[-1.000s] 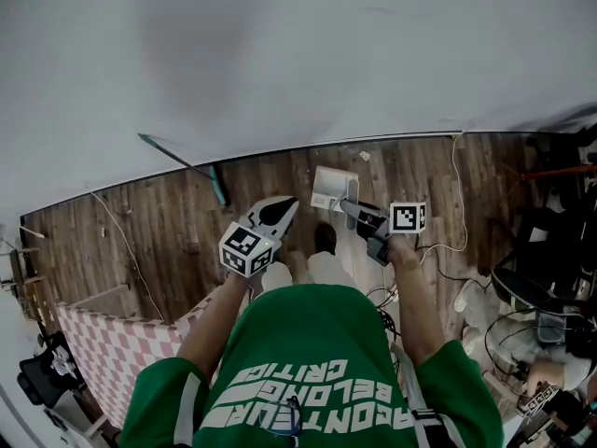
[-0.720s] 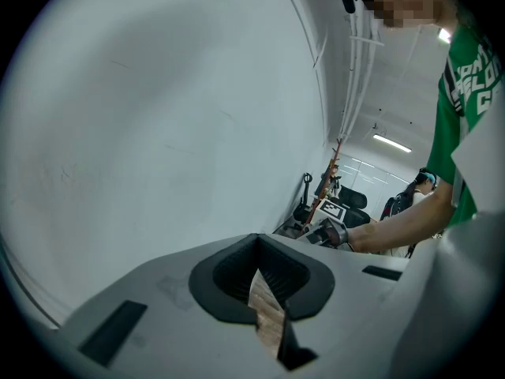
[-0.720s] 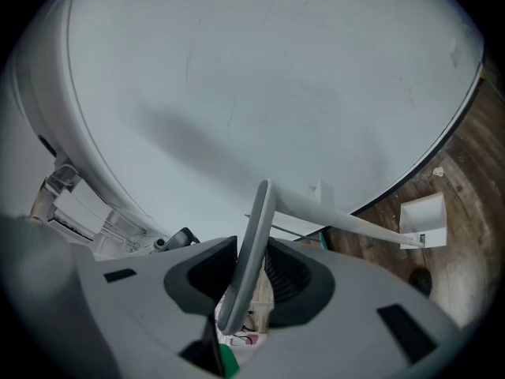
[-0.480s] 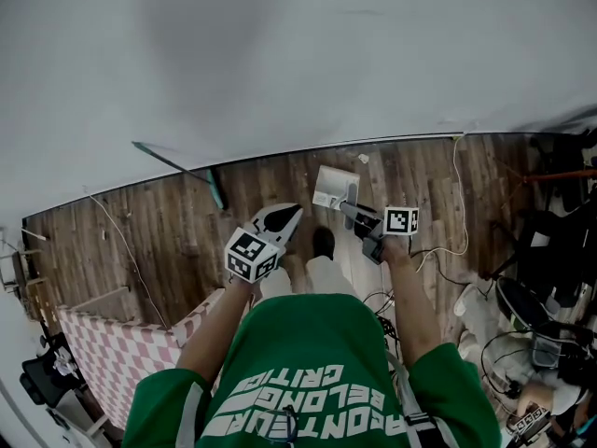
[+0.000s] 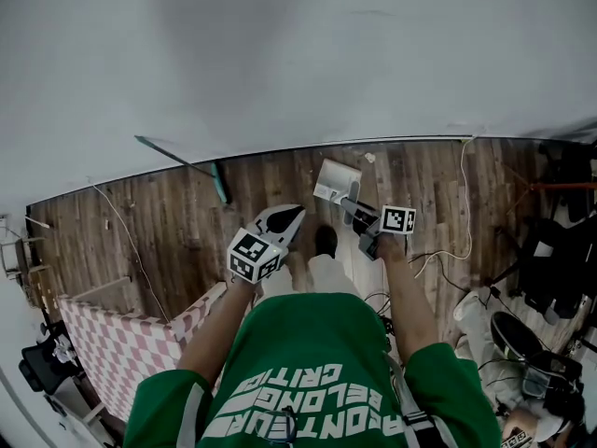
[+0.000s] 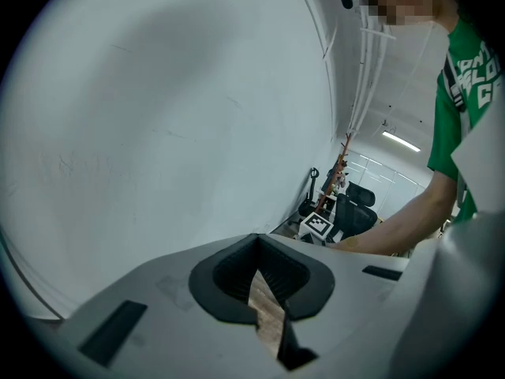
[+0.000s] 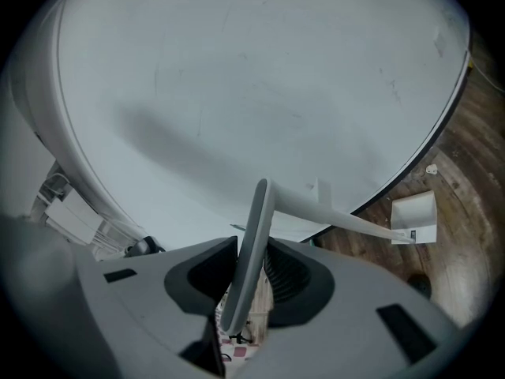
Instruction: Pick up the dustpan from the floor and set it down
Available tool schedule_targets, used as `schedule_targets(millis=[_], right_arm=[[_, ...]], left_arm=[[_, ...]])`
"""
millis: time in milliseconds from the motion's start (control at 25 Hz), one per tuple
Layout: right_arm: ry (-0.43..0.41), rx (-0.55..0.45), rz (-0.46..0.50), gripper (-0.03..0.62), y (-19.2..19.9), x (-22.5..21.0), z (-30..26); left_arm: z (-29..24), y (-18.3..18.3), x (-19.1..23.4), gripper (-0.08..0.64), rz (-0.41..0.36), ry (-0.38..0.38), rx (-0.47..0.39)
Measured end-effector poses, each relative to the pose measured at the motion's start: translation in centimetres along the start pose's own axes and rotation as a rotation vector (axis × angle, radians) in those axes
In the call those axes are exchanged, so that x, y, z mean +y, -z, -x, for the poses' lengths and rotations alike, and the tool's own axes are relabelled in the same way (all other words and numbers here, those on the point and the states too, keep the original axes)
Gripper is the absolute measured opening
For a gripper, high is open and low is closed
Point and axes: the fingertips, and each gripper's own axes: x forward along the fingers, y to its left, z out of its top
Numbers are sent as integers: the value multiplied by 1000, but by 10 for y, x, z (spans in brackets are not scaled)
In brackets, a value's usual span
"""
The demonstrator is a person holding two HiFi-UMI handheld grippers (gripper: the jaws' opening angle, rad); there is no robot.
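Where the head view looks down: the dustpan (image 5: pixel 334 181) shows over the wooden floor (image 5: pixel 140 241) near the foot of the wall (image 5: pixel 280 54), its grey handle (image 5: pixel 351 197) running back into the right gripper (image 5: pixel 358 217); the left gripper (image 5: pixel 285 217) is just beside it; the jaw gaps are too small to read.
Left gripper view: jaws tip to tip, nothing between them; dustpan out of frame.
Right gripper view: jaws clamped on the handle; pan small and far, its contact with the floor unclear.
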Motion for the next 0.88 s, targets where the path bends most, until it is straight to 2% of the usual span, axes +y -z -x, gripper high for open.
schedule_targets(millis=[440,880], right_arm=[[42,12,-22,109,7,-24,-14],[19,-24,-64,106,10,-29,-16]], left_arm=[[1,1,9,3,3,-23,9],[2,1,14,3,-2,-21,17]])
